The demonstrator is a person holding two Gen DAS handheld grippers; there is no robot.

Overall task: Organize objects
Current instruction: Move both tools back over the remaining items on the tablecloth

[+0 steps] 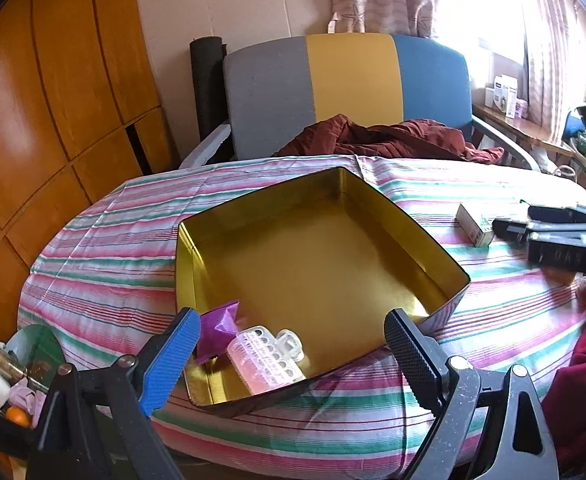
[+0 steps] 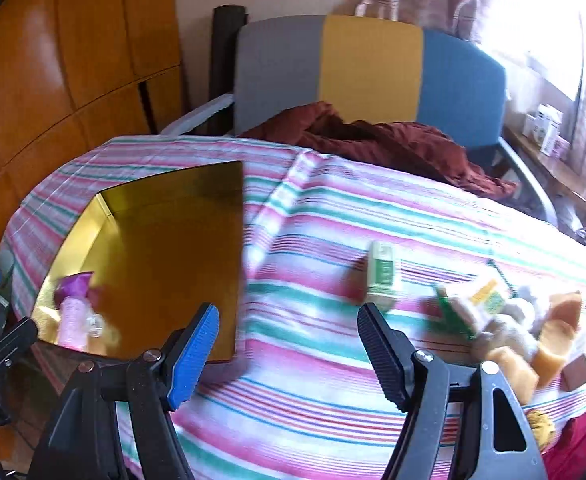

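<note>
A gold tin box (image 1: 425, 240) sits open on the striped tablecloth (image 1: 113, 240). In its near corner lie a purple foil packet (image 1: 217, 330), a pink plastic case (image 1: 267, 360) and a clear plastic piece (image 1: 291, 346). My left gripper (image 1: 293, 344) is open and empty, hovering over the box's near edge. My right gripper (image 2: 287, 332) is open and empty above the cloth, right of the box (image 2: 165, 248). A small green-and-white carton (image 2: 383, 274) lies just beyond its right finger. The right gripper also shows at the far right of the left wrist view (image 1: 533, 224), next to that carton (image 1: 473, 224).
A pile of small objects (image 2: 525, 328) lies at the right of the table: a green-yellow box, orange blocks, a brown cube. A chair (image 1: 349, 92) with a dark red cloth (image 1: 393, 138) stands behind. A basket of clutter (image 1: 9, 384) sits at lower left. Wooden cabinets line the left.
</note>
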